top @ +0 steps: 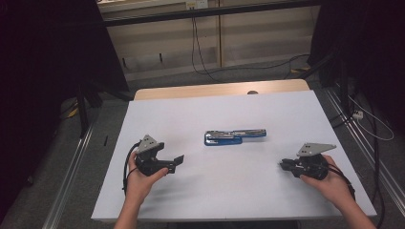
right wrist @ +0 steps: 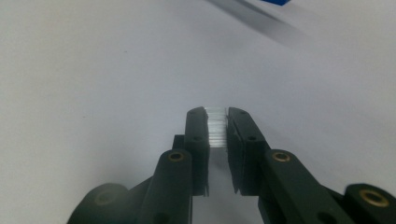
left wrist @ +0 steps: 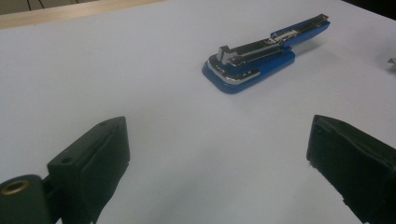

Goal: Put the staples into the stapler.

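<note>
A blue stapler (top: 234, 136) lies in the middle of the white board, its top swung open and the metal magazine showing. In the left gripper view the stapler (left wrist: 261, 56) sits ahead and to the right of my left gripper (left wrist: 217, 140), whose jaws stand wide apart with nothing between them. That left gripper (top: 179, 162) rests low at the board's left, held by a hand. My right gripper (top: 282, 164) is at the board's right, pointing left. In its own view the right gripper (right wrist: 215, 114) is shut on a small silvery ribbed strip of staples (right wrist: 215, 128).
The white board (top: 215, 191) covers a wooden table whose far edge (top: 191, 90) shows behind it. Dark stands and cables surround the table on the floor. A blue corner of the stapler (right wrist: 275, 1) peeks in at the top of the right gripper view.
</note>
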Demonstrator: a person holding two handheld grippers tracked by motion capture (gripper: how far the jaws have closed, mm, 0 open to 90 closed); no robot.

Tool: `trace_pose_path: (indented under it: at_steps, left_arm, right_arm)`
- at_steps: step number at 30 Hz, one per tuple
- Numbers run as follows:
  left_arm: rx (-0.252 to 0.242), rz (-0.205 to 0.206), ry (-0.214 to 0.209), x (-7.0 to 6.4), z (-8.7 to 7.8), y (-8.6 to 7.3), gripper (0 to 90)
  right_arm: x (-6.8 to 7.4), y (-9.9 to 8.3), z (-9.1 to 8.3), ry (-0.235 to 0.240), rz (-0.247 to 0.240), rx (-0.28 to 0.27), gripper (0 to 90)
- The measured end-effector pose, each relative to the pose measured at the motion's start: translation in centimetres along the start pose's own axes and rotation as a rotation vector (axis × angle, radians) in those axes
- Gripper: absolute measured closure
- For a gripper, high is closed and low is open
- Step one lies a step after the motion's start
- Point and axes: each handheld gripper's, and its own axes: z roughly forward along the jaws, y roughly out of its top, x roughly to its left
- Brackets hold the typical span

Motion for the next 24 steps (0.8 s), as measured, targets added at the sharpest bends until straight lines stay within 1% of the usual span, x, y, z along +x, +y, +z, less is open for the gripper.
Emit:
trace_pose_path:
  at_steps: [3,8,14,24]
  left_arm:
    - [0.0,-0.003,-0.005,0.0,0.1,0.0,6.1]
    - [-0.005,-0.002,-0.005,0.0,0.2,0.1,6.1]
    - [-0.005,-0.001,-0.004,0.1,0.1,0.1,6.1]
    - [-0.005,-0.006,-0.003,0.2,-0.1,0.0,6.1]
  right_arm:
    - [0.0,0.4,0.0,0.014,-0.007,-0.014,79.6]
    - [0.2,1.0,0.4,0.027,-0.02,0.001,79.6]
    - [0.2,1.8,0.6,0.048,-0.028,-0.007,79.7]
    - [0.5,3.5,1.5,0.075,-0.073,0.002,79.7]
